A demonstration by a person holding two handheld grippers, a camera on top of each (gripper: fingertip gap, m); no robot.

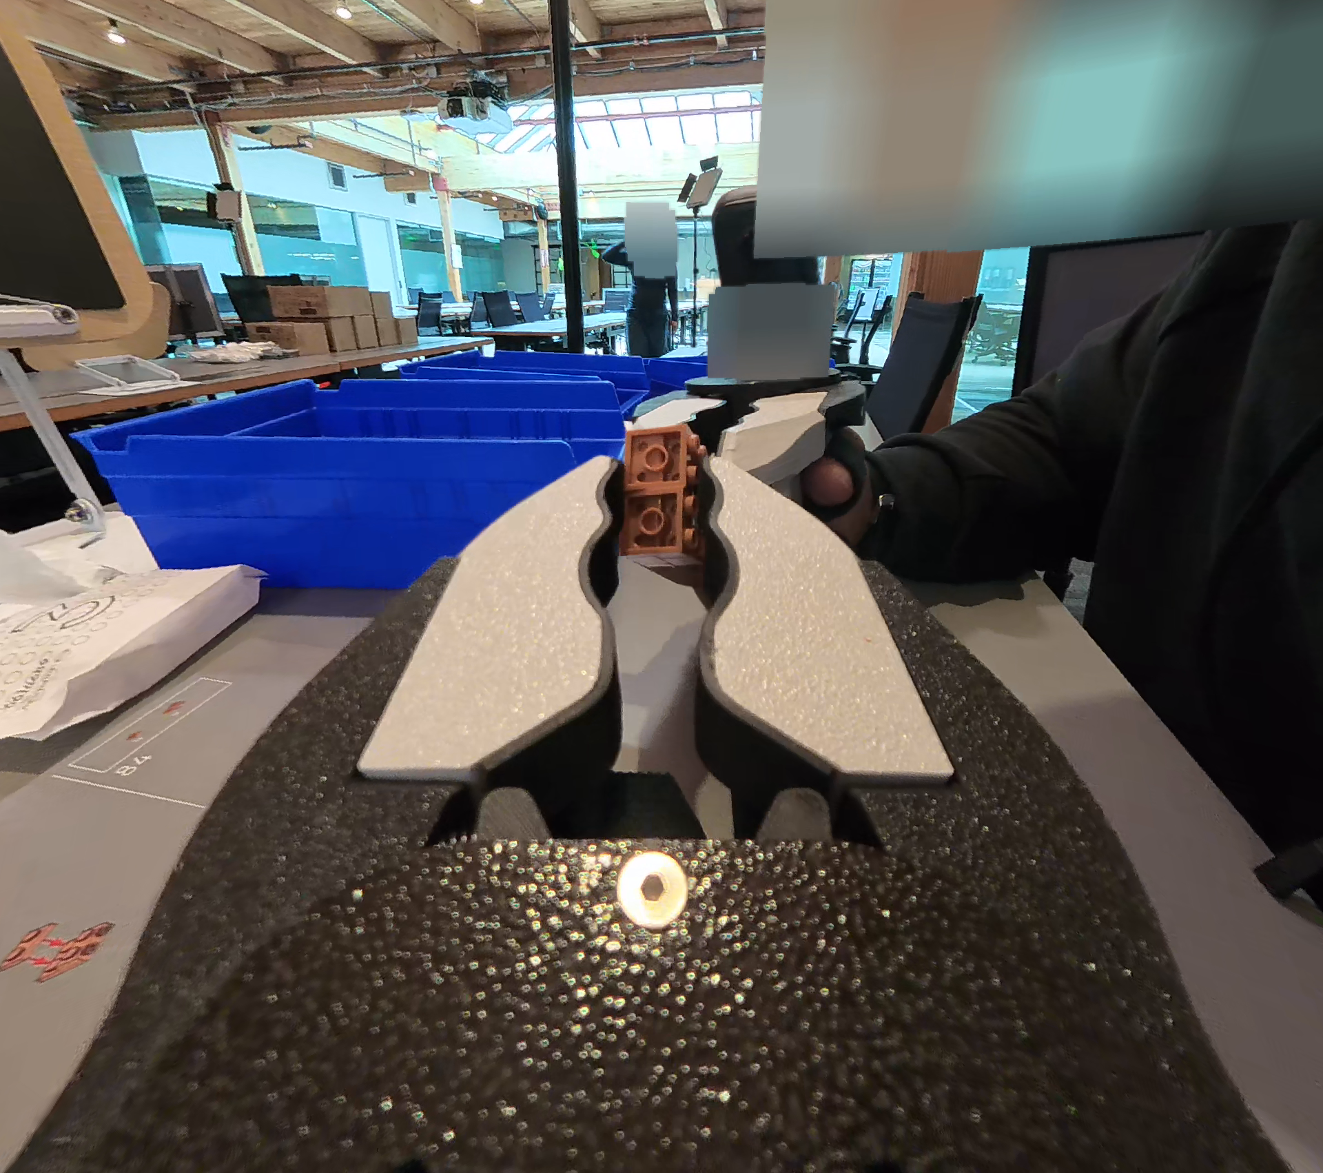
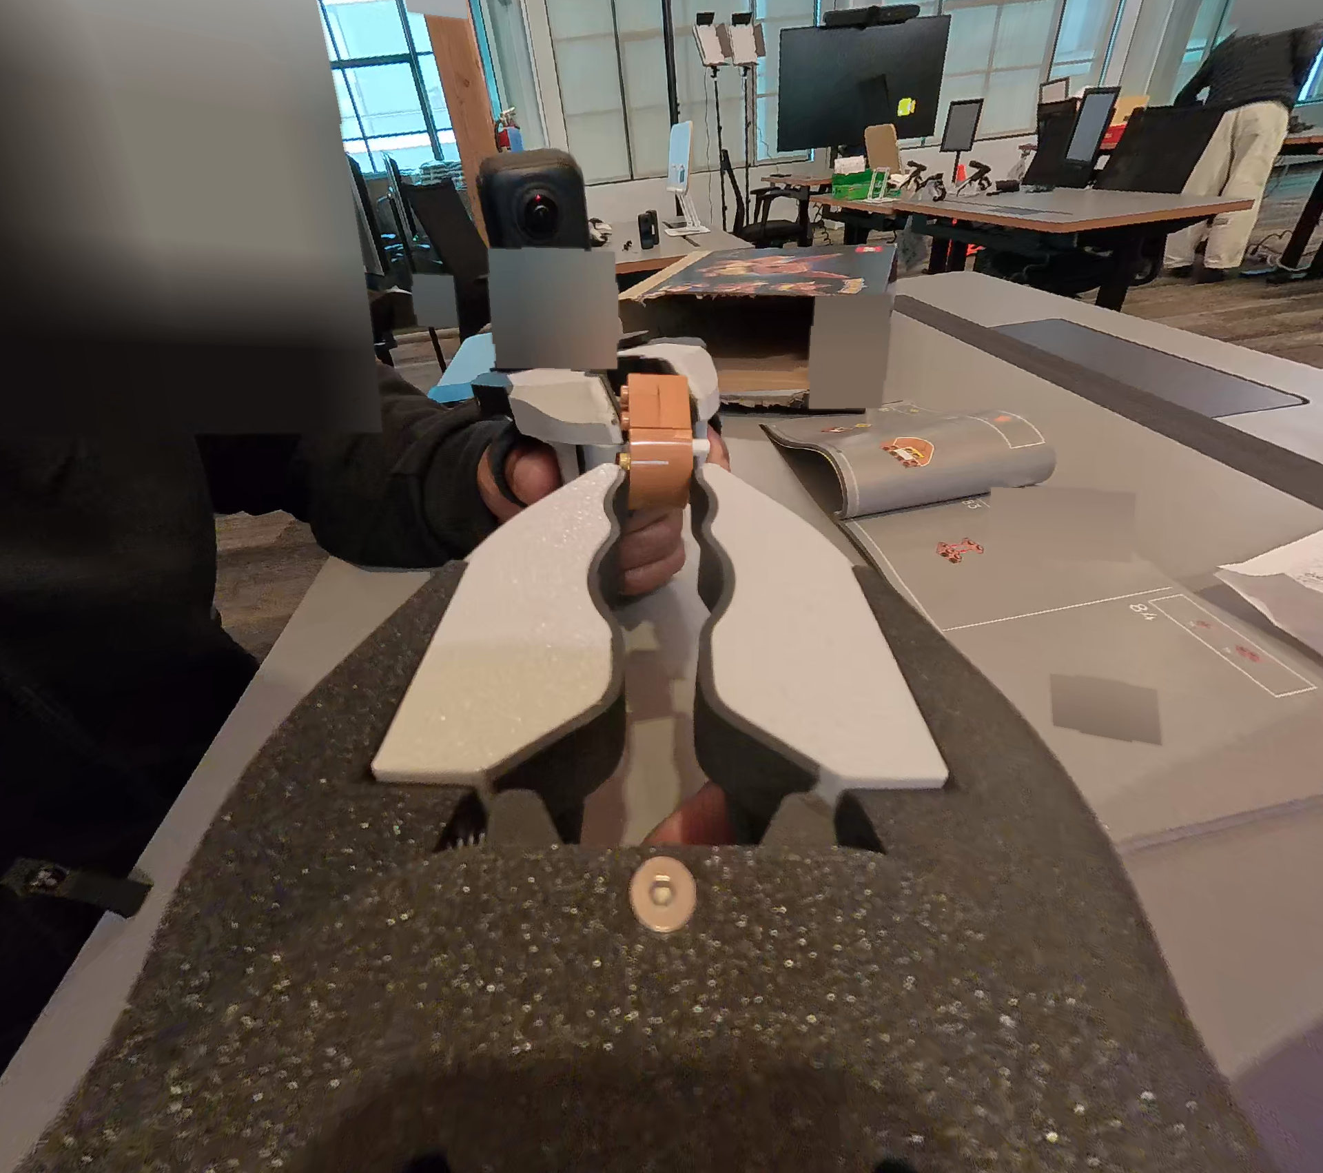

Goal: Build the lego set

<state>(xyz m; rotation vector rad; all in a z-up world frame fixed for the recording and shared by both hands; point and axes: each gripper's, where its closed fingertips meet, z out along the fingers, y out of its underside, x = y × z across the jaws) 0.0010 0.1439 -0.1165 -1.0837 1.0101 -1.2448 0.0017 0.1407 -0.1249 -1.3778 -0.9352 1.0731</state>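
My left gripper (image 1: pixel 657 487) is shut on a pair of orange-brown bricks (image 1: pixel 653 494), whose hollow undersides face its camera. In the right wrist view the same bricks (image 2: pixel 657 405) sit between the left gripper's fingers (image 2: pixel 565 412). My right gripper (image 2: pixel 657 480) is shut on an orange-brown curved piece (image 2: pixel 658 471) with a small white pin (image 2: pixel 700 445) at its side. That piece butts against the bricks. The two grippers face each other above the grey table, held up in the person's hands (image 2: pixel 522 473). The right gripper (image 1: pixel 744 422) shows behind the bricks in the left wrist view.
Several blue bins (image 1: pixel 343 458) stand behind on the left. A white paper bag (image 1: pixel 93 637) lies at the left. An open instruction booklet (image 2: pixel 931 458) and a torn cardboard box (image 2: pixel 759 322) lie on the grey table (image 2: pixel 1074 780). A person's dark sleeve (image 1: pixel 1074 494) is close by. Less than 4 cm separates the two grippers' tips.
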